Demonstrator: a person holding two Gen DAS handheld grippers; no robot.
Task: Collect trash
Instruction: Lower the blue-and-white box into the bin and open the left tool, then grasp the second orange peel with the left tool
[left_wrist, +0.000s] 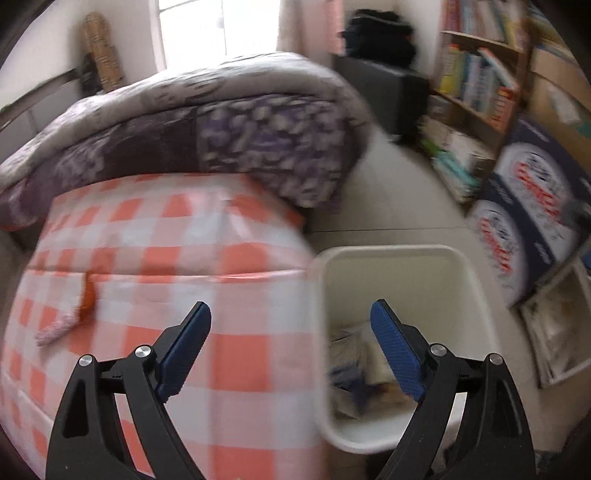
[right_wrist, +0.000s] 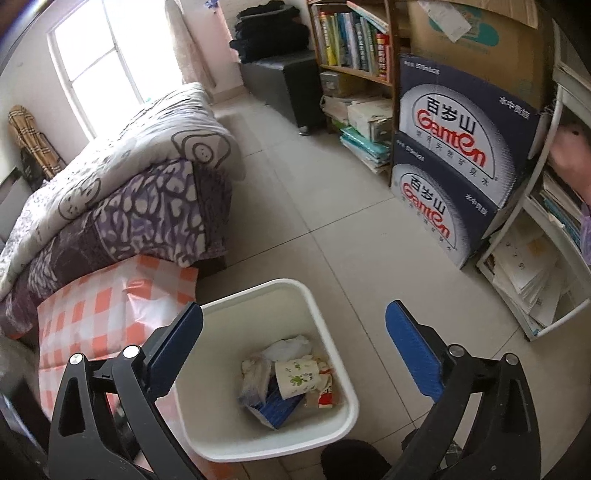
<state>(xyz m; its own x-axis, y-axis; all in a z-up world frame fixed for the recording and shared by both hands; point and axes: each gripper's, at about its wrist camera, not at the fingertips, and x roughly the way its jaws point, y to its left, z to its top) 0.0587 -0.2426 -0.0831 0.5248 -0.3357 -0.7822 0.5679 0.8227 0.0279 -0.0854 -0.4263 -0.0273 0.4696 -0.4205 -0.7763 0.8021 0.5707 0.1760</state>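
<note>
Both claws stood wide and empty: my right gripper (right_wrist: 293, 339) hung above the white bin (right_wrist: 334, 441), where wrappers and a paper cup (right_wrist: 297, 376) already lay, so I judged its piece had just been dropped in. My left gripper (left_wrist: 290, 341) straddled the bin's rim beside the checked sheet (left_wrist: 147, 258), angled toward a small pinkish scrap (left_wrist: 55, 332) lying there, likely the next pick

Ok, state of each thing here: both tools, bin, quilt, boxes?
Left tool: open, empty.
Right tool: open, empty, above the bin.
Bin: upright on the floor, no lid, trash at the bottom.
Quilt: folded on the bed.
Boxes: stacked two high, closed.
</note>
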